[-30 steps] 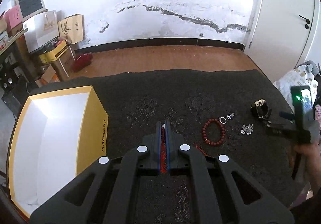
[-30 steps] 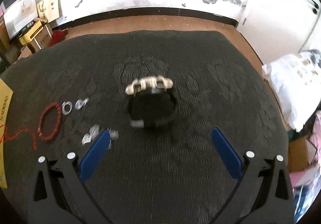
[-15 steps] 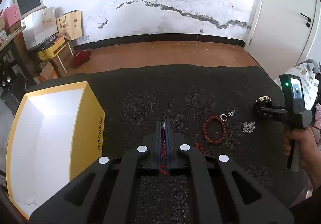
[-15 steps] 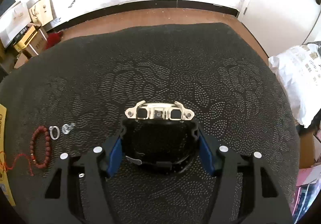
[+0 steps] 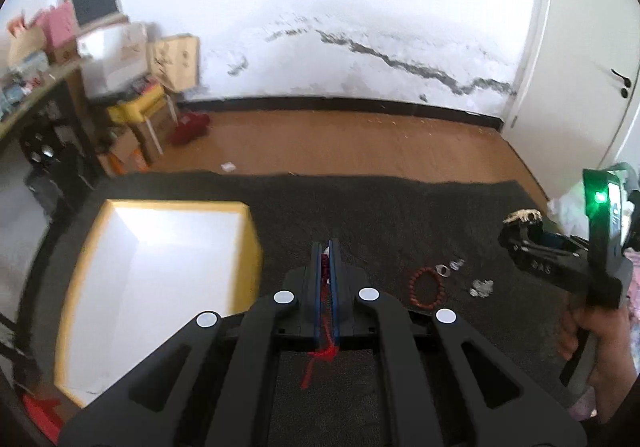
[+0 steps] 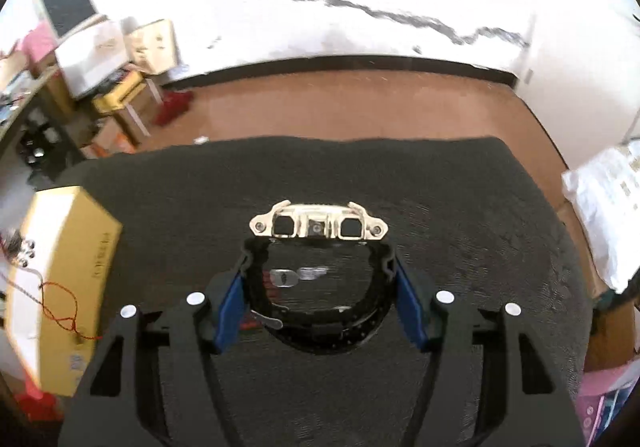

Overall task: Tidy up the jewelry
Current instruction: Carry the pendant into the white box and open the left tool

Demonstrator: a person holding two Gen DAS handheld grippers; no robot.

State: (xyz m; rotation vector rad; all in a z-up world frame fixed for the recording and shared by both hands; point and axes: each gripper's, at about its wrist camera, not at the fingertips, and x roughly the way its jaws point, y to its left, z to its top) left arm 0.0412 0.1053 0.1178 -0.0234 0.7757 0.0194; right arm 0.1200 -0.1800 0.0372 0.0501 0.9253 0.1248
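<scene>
My left gripper (image 5: 327,251) is shut on a red bead string (image 5: 325,335) whose thread hangs down between the fingers, held above the dark cloth right of the open yellow box (image 5: 152,283). My right gripper (image 6: 318,287) is shut on a black watch (image 6: 320,307) with a gold case (image 6: 319,225), lifted off the cloth; it shows at the right of the left wrist view (image 5: 520,231). A red bead bracelet (image 5: 427,287), a ring (image 5: 442,269) and small silver pieces (image 5: 482,287) lie on the cloth between the grippers.
The dark patterned cloth (image 5: 400,207) covers the table. The yellow box also shows at the left of the right wrist view (image 6: 68,259). Beyond lie the wooden floor (image 5: 360,143), cluttered shelves and boxes at left (image 5: 120,95), and a white door at right (image 5: 592,67).
My right gripper closed on the watch and lifted it off the cloth, swinging left. My left gripper rose with the bead string and moved nearer the yellow box.
</scene>
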